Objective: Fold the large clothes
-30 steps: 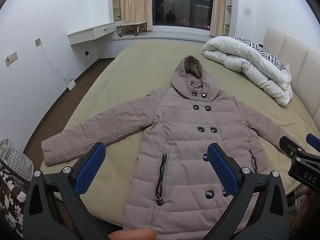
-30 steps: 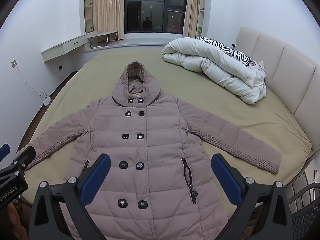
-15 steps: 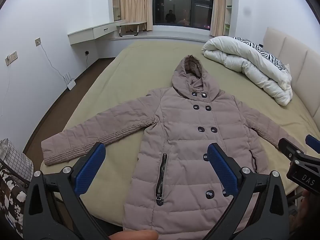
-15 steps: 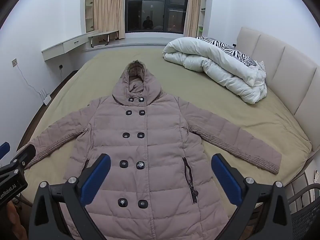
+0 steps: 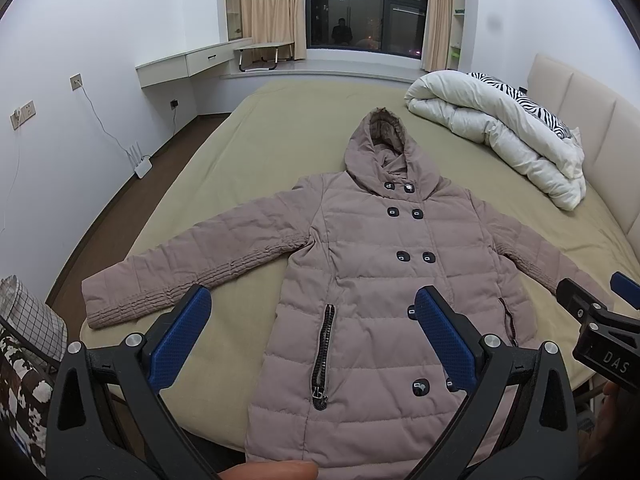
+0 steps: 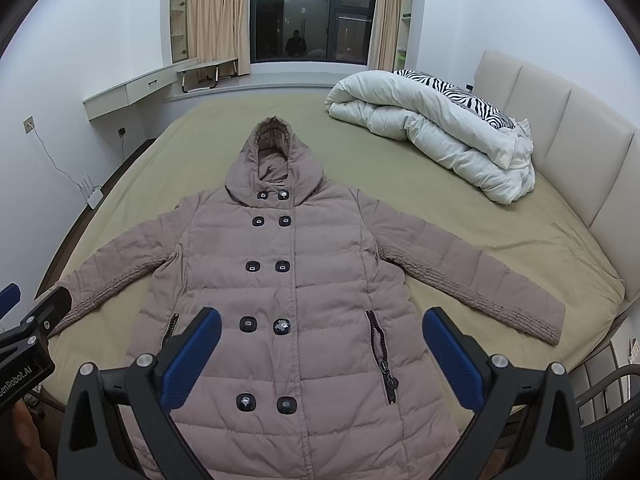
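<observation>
A taupe hooded puffer coat (image 5: 368,264) lies flat and face up on the olive bed (image 5: 280,128), sleeves spread to both sides, hem hanging over the near edge. It also shows in the right wrist view (image 6: 280,280). My left gripper (image 5: 312,312) is open and empty, held above the coat's lower left part. My right gripper (image 6: 320,332) is open and empty, above the coat's lower middle. The right gripper also shows at the right edge of the left wrist view (image 5: 600,320); the left one (image 6: 28,328) shows at the left edge of the right wrist view.
A rolled white duvet with a zebra-print pillow (image 6: 436,124) lies at the bed's far right by the padded headboard (image 6: 560,128). A wall desk (image 5: 192,62) and a dark window (image 5: 364,4) are at the back. A checked bag (image 5: 28,320) stands at left. A mesh chair (image 6: 608,420) is at right.
Both views have shifted very slightly; the coat and both open grippers stay as they were.
</observation>
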Demonstrator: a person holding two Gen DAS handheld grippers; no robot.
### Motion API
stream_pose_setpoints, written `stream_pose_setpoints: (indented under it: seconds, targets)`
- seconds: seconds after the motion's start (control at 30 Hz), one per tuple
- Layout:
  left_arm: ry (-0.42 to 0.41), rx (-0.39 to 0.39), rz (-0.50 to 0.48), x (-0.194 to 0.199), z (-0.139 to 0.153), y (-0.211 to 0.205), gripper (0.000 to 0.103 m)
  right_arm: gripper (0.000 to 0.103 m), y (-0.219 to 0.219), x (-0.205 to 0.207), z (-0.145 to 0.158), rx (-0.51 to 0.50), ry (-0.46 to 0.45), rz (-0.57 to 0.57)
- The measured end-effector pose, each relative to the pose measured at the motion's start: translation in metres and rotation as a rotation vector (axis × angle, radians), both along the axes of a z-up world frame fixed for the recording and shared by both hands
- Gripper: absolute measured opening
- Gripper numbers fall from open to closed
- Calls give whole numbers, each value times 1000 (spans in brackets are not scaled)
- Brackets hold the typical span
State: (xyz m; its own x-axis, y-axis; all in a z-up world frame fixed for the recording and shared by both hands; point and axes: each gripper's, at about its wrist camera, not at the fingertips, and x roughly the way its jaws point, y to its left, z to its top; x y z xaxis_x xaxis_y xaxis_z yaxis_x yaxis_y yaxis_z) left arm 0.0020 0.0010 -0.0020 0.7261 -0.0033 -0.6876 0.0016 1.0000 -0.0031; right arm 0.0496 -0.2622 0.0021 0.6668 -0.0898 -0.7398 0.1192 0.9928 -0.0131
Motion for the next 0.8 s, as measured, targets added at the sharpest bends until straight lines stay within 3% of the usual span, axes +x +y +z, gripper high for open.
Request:
stream_pose_setpoints:
  seconds: [0.8]
  targets:
    - [3, -1, -1, 0, 0, 0, 103, 103, -1, -1, -4, 5, 6, 0]
